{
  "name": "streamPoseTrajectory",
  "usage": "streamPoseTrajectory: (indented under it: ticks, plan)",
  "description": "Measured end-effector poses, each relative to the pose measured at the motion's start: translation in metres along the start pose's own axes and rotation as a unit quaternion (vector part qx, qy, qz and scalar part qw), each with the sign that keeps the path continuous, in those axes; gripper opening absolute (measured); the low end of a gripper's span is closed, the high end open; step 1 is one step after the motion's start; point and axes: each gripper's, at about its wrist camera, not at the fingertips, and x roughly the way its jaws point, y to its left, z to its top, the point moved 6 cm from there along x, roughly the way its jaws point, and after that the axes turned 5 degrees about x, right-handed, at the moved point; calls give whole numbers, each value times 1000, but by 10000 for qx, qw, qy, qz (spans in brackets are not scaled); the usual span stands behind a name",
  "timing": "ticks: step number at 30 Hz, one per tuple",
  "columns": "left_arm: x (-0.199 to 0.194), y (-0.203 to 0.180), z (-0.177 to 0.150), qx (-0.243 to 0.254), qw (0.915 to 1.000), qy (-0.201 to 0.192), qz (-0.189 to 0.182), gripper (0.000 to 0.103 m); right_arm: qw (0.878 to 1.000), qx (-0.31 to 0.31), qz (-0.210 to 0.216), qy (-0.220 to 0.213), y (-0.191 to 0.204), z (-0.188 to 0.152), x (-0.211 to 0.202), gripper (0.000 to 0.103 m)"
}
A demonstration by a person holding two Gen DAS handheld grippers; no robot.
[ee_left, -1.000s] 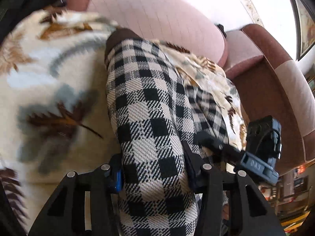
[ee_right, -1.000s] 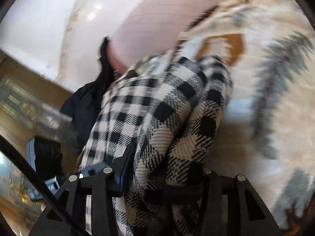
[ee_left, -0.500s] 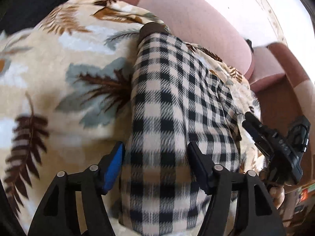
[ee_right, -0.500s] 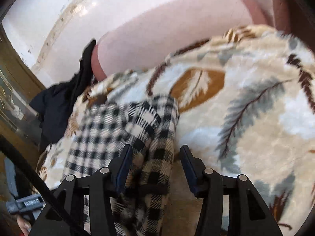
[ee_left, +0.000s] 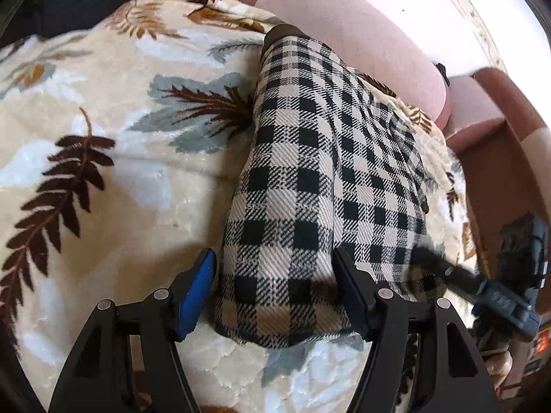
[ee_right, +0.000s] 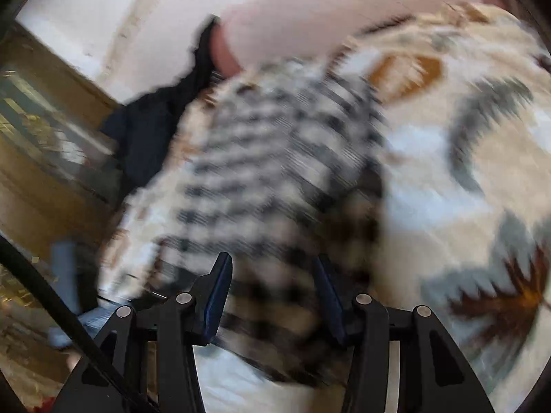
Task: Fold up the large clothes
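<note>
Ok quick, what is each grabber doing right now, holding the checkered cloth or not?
Left gripper: open, fingers either side of the checkered cloth, not squeezing it.
Right gripper: open, cloth between its fingers; the picture is blurry.

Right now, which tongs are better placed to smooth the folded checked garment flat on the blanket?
Left. The left tongs stand open and steady over the checked garment, its near edge between them. The right tongs are also open, but that view is blurred.

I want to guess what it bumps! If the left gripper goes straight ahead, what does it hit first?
Probably the checked garment: it already lies between the open left gripper fingers, on the leaf-print blanket.
</note>
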Motion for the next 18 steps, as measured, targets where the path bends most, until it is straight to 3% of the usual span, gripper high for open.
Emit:
streamPoseTrajectory:
  ticks: [4, 11, 15, 18]
  plan:
    - [-9, -1, -12, 211, 9996, -122, 146, 68, 9987, 114, -487, 92, -20, -24, -6, 48]
    - [-19, 20, -38, 101, 9999, 1, 89, 71, 9844, -418, -1673, -361, -23, -52, -29, 58]
    - [-34, 31, -49, 356, 9976, -105, 592, 71, 9740, -697, -2067, -620, -13, -62, -44, 57]
    - [-59, 30, -57, 629, 9928, -406, 932, 71, 9733, -659, -2036, -826, -5, -74, -58, 58]
